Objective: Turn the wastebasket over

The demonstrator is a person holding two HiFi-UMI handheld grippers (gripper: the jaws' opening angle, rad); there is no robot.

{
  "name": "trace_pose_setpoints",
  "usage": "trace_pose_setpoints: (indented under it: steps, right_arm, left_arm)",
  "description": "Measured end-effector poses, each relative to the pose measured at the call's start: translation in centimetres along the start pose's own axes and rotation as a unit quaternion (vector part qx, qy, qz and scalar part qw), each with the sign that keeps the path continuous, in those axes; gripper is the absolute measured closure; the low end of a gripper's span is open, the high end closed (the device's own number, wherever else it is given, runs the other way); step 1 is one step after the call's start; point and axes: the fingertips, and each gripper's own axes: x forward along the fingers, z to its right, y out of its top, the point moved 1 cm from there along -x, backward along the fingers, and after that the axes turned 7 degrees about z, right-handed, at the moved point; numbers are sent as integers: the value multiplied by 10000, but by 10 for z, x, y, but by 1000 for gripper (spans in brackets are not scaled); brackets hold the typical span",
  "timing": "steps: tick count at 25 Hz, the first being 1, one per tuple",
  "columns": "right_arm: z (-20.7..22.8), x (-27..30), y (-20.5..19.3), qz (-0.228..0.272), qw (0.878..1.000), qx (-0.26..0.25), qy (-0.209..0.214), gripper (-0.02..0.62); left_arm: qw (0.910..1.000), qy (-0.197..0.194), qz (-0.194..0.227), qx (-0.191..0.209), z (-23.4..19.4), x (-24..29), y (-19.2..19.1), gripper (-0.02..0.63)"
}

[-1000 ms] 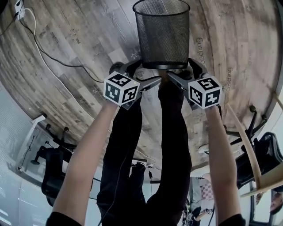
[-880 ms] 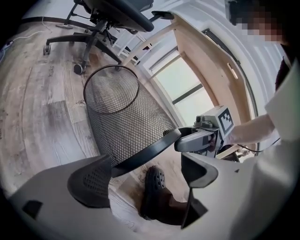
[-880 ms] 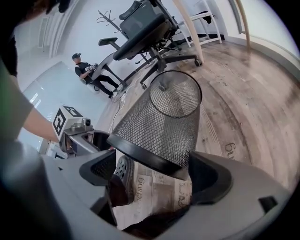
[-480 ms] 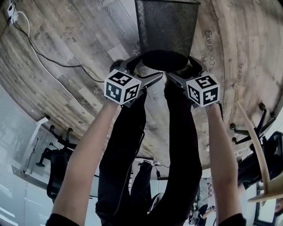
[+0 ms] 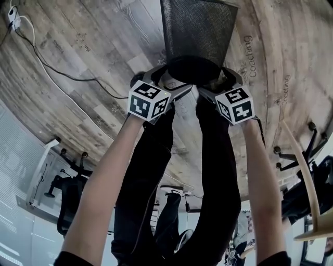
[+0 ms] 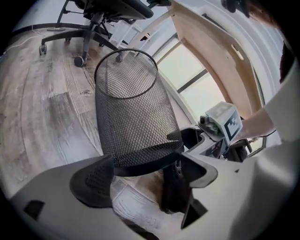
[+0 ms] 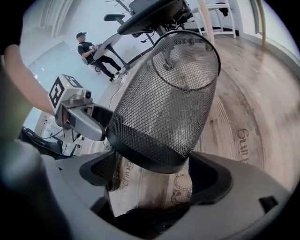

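Note:
A black wire-mesh wastebasket (image 5: 197,31) hangs tilted above the wooden floor. Its solid base points at me and its open rim points away, cut off at the top edge of the head view. My left gripper (image 5: 169,78) takes the base from the left and my right gripper (image 5: 221,78) from the right. In the left gripper view the base band of the wastebasket (image 6: 131,117) sits between the jaws of my left gripper (image 6: 145,173), and the floor shows beneath it. The right gripper view shows the same wastebasket (image 7: 168,103) between the jaws of my right gripper (image 7: 154,176).
The floor is wooden planks with the print "Coaching" (image 5: 250,57). A black cable (image 5: 52,67) runs across it at the left. An office chair (image 6: 103,9) stands beyond the basket, and a wooden chair frame (image 5: 307,182) is at the right. A person (image 7: 89,47) is far off.
The basket has tipped so its base faces me more, and its rim has slid out of the top of the head view. Both grippers have sunk with it.

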Motion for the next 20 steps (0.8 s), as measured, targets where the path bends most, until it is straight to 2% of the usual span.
trace_pose_setpoints:
  steps: [4,7,11,16,20]
  right_arm:
    - [0,-3,4,26,9998,205,0,141]
    - [-7,-11,13,262,9964,803,52,141]
    - [-16,-23,32,717,9851,1564,29,141]
    - [-12,-26,46,850,9772,1845,-625,129]
    - [-2,-18,44,637,9662,2153,-1266,104]
  left_arm:
    - [9999,-12,-102,98,-1,0,2,152]
    - [9997,23,-178,137,-2,1,4,152]
    - [9992,89,-297,247,0,2,5,152]
    - [9984,95,-344,427,6,6,13,153]
    - [9982,93,-375,455,7,10,21,163]
